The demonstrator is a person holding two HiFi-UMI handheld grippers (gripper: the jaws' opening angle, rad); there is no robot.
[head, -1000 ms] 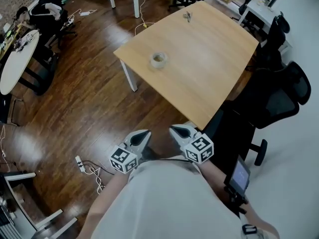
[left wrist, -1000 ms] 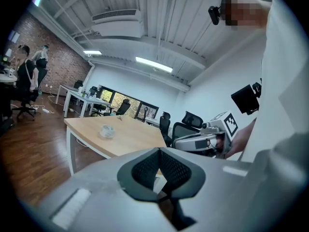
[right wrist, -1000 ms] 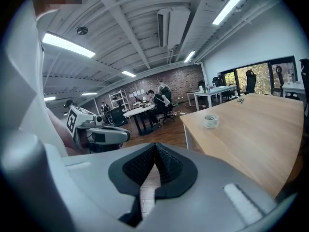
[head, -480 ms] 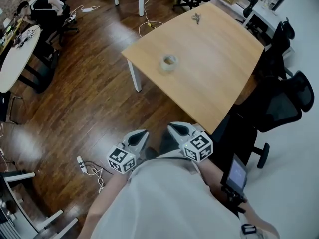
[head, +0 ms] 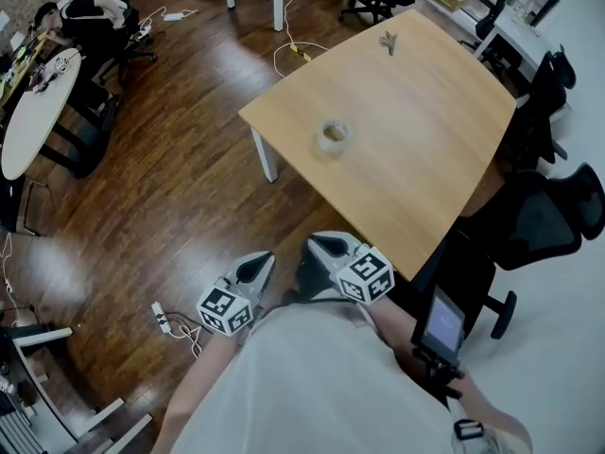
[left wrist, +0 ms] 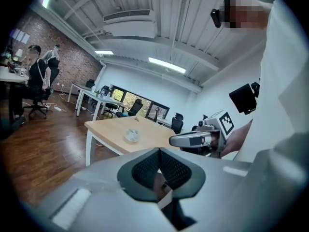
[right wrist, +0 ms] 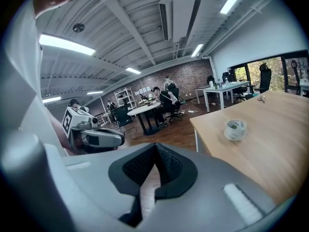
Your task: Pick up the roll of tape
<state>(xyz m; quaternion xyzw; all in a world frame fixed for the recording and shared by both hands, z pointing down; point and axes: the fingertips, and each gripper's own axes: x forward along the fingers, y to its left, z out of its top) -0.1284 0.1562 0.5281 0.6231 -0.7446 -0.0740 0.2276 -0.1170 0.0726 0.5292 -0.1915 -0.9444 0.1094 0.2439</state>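
1. One desk stands ahead of you, a pale wooden top on white legs over the dark wood floor.
2. You hold both arms low and tucked in against your body, forearms reaching forward. The two claws sit side by side above the floor, short of the desk's near edge, both tipped slightly downward.
3. Your left claw has its jaws pressed together with nothing between them. Your right claw is closed the same way and is empty too.
4. The single roll of tape lies flat on the desk near its left edge, well apart from both claws. In the left gripper view it sits a little left of the jaw tips, and in the right gripper view off to their right.
5. One small metal object rests near the desk's far corner, too small to identify.
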